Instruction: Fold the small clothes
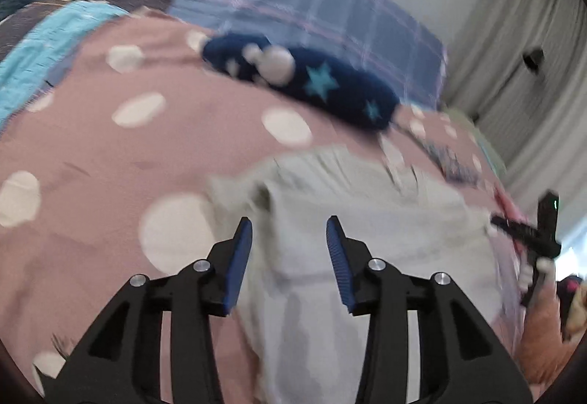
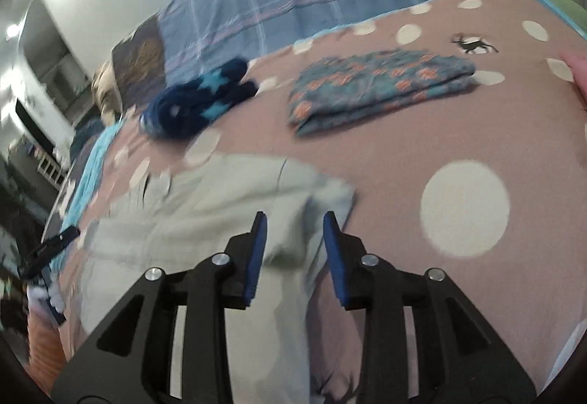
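Both grippers sit spread with nothing pinched: left gripper (image 1: pixel 290 226) and right gripper (image 2: pixel 295 222) hover just over the pale grey garment (image 2: pixel 205 198), which lies on the pink polka-dot bedspread (image 2: pixel 403 147). Folded patterned cloth (image 2: pixel 378 84) and navy star socks (image 2: pixel 194 103) lie further back.

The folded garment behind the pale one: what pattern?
Folded garment: teal-grey with orange motifs, clearest in the right wrist view.

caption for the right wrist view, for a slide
Open right gripper above a pale grey garment on a pink dotted bedspread, near a folded patterned garment.
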`<state>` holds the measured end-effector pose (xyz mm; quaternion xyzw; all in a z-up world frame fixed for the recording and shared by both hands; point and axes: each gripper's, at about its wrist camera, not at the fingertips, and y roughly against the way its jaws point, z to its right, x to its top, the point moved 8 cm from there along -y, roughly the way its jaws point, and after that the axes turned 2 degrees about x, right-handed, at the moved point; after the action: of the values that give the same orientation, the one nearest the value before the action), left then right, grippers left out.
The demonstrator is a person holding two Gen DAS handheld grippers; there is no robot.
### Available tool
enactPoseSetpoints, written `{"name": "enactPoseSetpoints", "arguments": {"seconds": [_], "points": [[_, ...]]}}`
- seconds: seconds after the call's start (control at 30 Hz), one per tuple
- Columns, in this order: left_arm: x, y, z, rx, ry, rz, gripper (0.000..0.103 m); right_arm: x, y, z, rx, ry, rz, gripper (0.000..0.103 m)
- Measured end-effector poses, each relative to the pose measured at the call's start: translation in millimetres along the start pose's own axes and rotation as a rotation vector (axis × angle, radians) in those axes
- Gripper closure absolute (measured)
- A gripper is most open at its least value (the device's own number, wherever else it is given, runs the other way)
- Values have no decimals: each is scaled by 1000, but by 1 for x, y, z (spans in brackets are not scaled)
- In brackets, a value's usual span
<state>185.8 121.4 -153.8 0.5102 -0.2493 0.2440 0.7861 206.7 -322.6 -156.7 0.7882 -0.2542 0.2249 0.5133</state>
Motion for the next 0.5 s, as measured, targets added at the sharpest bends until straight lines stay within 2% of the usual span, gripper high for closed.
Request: {"name": "enactPoseSetpoints", "arguments": {"seconds": [0.03, 0.07, 0.1, 0.13, 0.17, 0.27, 0.37, 0.4, 0.43, 0.47, 0.5], "points": [[-6, -6, 4, 15, -18, -28, 60, -4, -4, -3, -11, 23, -14, 66], [-12, -14, 7, 33, -42, -52, 66, -8, -11, -5, -32, 46, -33, 66], [-15, -20, 9, 51, -66, -70, 98, -9, -15, -6, -48, 58, -41, 73], [-17, -27, 10, 68, -81, -94, 101, -8, -19, -9, -62, 72, -40, 97], [-15, -29, 12, 60, -70, -98, 102, -4, -16, -9, -64, 73, -21, 96], [14, -24, 14, -5, 6, -45, 102, 24, -5, -12, -2, 26, 68, 96], [56, -25, 10, -43, 95, 46, 101, 56, -14, -5, 31, -40, 108, 94], [70, -30, 3, -46, 132, 78, 95, 64, -19, 3, 5, -57, 115, 92], [78, -33, -3, -33, 158, 94, 93, 69, -23, 12, -38, -75, 112, 79], [82, -36, -11, 15, 179, 108, 83, 71, -26, 23, -75, -107, 103, 68], [85, -37, -22, 77, 197, 118, 70, 71, -26, 25, -67, -122, 99, 68]]}}
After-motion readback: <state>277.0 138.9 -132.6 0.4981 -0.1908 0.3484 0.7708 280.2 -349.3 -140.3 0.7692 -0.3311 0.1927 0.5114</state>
